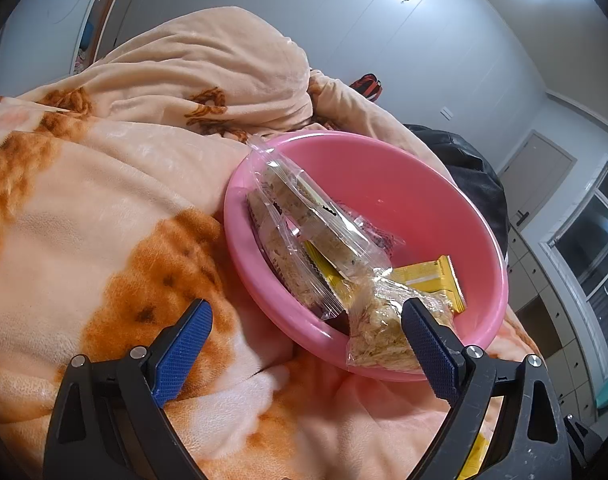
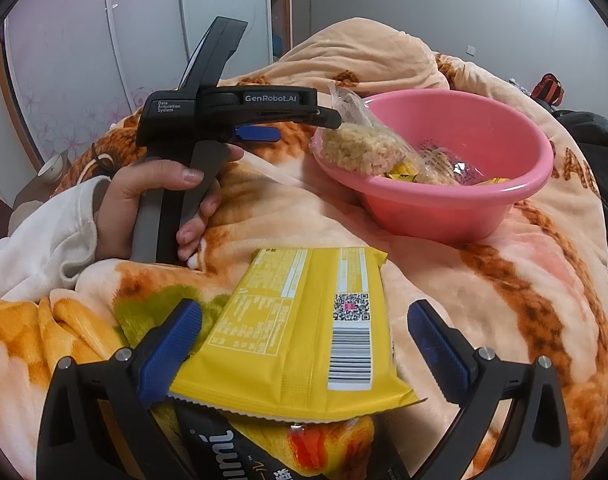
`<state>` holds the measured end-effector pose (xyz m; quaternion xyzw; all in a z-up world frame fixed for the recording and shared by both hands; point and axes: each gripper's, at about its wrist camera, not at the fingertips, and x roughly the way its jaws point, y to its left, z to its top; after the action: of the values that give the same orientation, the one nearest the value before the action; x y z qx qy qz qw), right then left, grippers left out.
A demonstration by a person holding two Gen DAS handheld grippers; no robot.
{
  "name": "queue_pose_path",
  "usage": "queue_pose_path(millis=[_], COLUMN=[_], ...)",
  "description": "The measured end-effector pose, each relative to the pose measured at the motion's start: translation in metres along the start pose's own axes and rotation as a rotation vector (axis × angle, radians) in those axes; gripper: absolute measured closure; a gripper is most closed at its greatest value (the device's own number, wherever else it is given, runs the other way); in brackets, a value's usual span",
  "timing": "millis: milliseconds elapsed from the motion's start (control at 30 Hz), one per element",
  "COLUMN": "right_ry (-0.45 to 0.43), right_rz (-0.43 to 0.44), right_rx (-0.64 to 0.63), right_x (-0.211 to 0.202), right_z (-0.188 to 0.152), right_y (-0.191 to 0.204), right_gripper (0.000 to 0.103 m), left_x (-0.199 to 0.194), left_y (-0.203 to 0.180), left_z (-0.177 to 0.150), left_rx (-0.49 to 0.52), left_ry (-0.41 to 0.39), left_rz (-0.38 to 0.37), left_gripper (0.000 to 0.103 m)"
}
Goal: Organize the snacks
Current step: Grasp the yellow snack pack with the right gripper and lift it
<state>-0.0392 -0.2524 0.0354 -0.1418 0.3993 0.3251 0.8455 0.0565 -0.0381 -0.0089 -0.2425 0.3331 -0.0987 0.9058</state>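
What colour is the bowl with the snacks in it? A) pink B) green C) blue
A: the bowl on the blanket is pink, with clear and yellow snack packets inside it.

Orange-patterned blanket (image 2: pixel 484 280) bears pink bowl (image 2: pixel 444 208) and yellow packet (image 2: pixel 304 320).

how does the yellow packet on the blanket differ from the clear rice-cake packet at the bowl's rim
The yellow packet is opaque and printed with a barcode; the rice-cake packet is clear, showing its pale contents. The yellow packet lies flat on the blanket; the rice-cake packet hangs over the pink bowl rim. Both are sealed snacks.
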Motion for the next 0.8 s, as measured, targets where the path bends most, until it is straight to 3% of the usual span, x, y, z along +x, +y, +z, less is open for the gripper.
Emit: queue_pose_path(millis=[433,800], right_ry=[0.035,0.039], right_rz=[0.114,0.149], right_rx=[0.042,0.062], right_x=[0.013,0.014], right_z=[-0.004,-0.005], right_y=[-0.009,-0.013], right_gripper=[0.006,0.005], left_x=[0.000,0.000], left_y=[0.000,0.000], left_z=[0.000,0.000], left_rx=[0.000,0.001], left_ry=[0.000,0.001], left_rz=[0.000,0.000], left_gripper=[0.009,0.008])
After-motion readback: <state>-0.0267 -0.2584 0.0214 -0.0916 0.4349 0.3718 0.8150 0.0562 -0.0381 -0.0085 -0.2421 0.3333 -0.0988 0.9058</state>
